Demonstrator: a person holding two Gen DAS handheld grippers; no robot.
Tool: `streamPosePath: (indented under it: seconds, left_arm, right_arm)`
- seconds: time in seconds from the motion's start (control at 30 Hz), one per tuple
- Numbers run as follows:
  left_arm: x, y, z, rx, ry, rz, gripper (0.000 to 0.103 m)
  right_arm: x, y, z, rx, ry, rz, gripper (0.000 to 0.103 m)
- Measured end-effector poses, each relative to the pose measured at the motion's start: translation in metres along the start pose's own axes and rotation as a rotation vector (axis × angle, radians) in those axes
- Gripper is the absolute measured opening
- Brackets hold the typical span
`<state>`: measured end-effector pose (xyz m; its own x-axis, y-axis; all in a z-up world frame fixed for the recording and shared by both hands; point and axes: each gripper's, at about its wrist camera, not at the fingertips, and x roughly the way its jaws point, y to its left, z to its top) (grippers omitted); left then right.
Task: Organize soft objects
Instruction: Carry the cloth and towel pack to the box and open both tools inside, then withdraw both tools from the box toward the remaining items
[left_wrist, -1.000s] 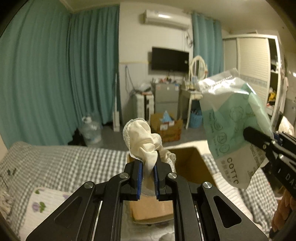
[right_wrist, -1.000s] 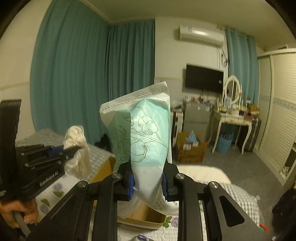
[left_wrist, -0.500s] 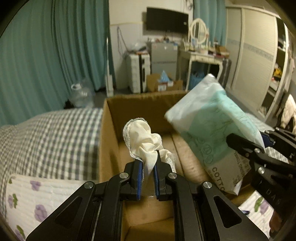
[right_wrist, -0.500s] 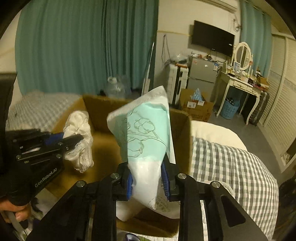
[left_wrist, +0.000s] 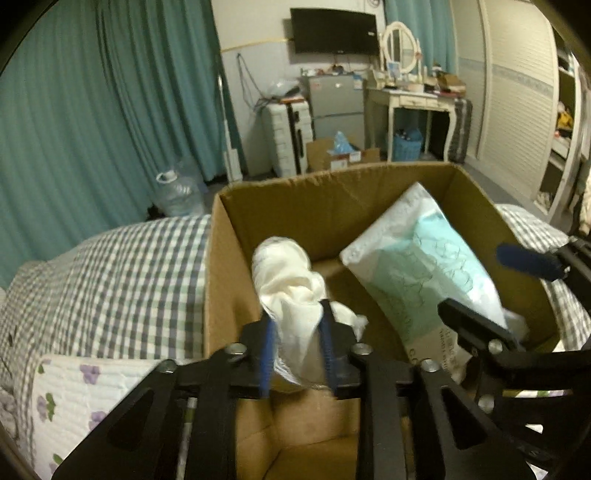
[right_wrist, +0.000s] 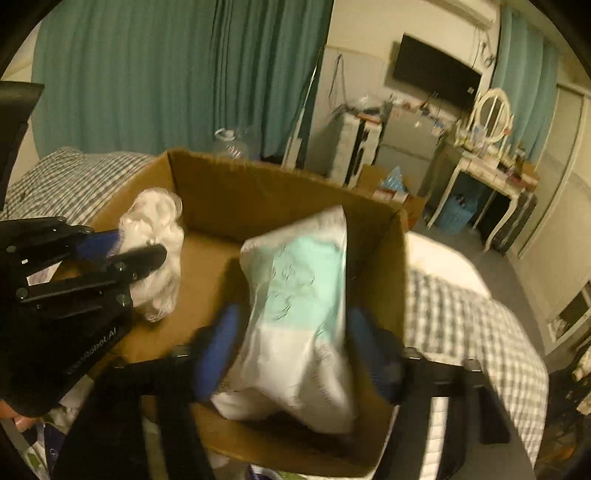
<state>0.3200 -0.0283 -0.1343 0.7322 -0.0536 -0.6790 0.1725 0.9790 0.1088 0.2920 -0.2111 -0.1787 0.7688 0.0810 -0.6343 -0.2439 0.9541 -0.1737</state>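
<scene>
two tools reach into the box (left_wrist: 332, 206) on the bed (left_wrist: 122, 266). left tool (left_wrist: 297, 332) clamps the cloth (left_wrist: 291, 280) at 9 o'clock; right tool (right_wrist: 291, 343) gapes wide around the pack (right_wrist: 299, 295) at 3 o'clock.

Dim, warm indoor light with a yellowish cast fills both views. Fisheye bending curves the edges into black corners. Motion blur smears the right gripper (right_wrist: 291, 350) and its tissue pack (right_wrist: 299, 314).
</scene>
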Motion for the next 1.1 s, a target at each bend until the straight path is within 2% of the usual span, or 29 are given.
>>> streamPosePath:
  seconds: [0.03, 0.07, 0.1, 0.13, 0.17, 0.37, 0.6, 0.67, 0.73, 0.77, 0.83, 0.9, 1.1]
  left_arm:
    - [-0.008, 0.001, 0.002, -0.001, -0.023, -0.010, 0.050]
    - [-0.014, 0.002, 0.004, 0.002, -0.045, -0.012, 0.057]
    - [-0.018, 0.003, 0.006, 0.004, -0.060, 0.000, 0.069]
    - [-0.025, 0.003, 0.008, 0.009, -0.083, 0.016, 0.077]
    - [-0.034, 0.004, 0.010, 0.015, -0.109, 0.029, 0.079]
    - [-0.076, 0.017, 0.016, -0.007, -0.185, 0.058, 0.080]
    - [-0.134, 0.038, 0.016, -0.085, -0.245, 0.036, 0.081]
    - [-0.155, 0.044, 0.015, -0.104, -0.271, 0.033, 0.085]
    - [-0.174, 0.049, 0.013, -0.115, -0.305, 0.039, 0.101]
    - [-0.187, 0.051, 0.010, -0.121, -0.335, 0.049, 0.103]
    - [-0.206, 0.054, 0.006, -0.123, -0.377, 0.060, 0.103]
    - [-0.223, 0.056, 0.003, -0.121, -0.401, 0.065, 0.103]
    - [-0.262, 0.064, -0.008, -0.145, -0.442, 0.048, 0.103]
  right_arm:
    - [-0.005, 0.001, 0.001, 0.001, -0.010, 0.000, 0.070]
    - [-0.011, -0.001, 0.003, 0.007, -0.020, 0.006, 0.070]
    - [-0.018, -0.004, 0.005, 0.019, -0.034, 0.006, 0.070]
    - [-0.024, -0.007, 0.008, 0.030, -0.046, 0.005, 0.070]
    - [-0.033, -0.011, 0.010, 0.045, -0.063, 0.007, 0.070]
    - [-0.089, -0.025, 0.021, 0.087, -0.173, 0.000, 0.071]
    - [-0.167, -0.026, 0.025, 0.113, -0.305, 0.001, 0.090]
    - [-0.190, -0.024, 0.025, 0.117, -0.338, 0.000, 0.096]
    - [-0.212, -0.021, 0.020, 0.118, -0.361, -0.002, 0.096]
    - [-0.222, -0.019, 0.019, 0.116, -0.371, 0.000, 0.097]
    - [-0.242, -0.015, 0.016, 0.111, -0.391, 0.004, 0.097]
    - [-0.263, -0.011, 0.012, 0.108, -0.415, -0.001, 0.103]
    - [-0.312, -0.003, -0.001, 0.108, -0.467, -0.009, 0.103]
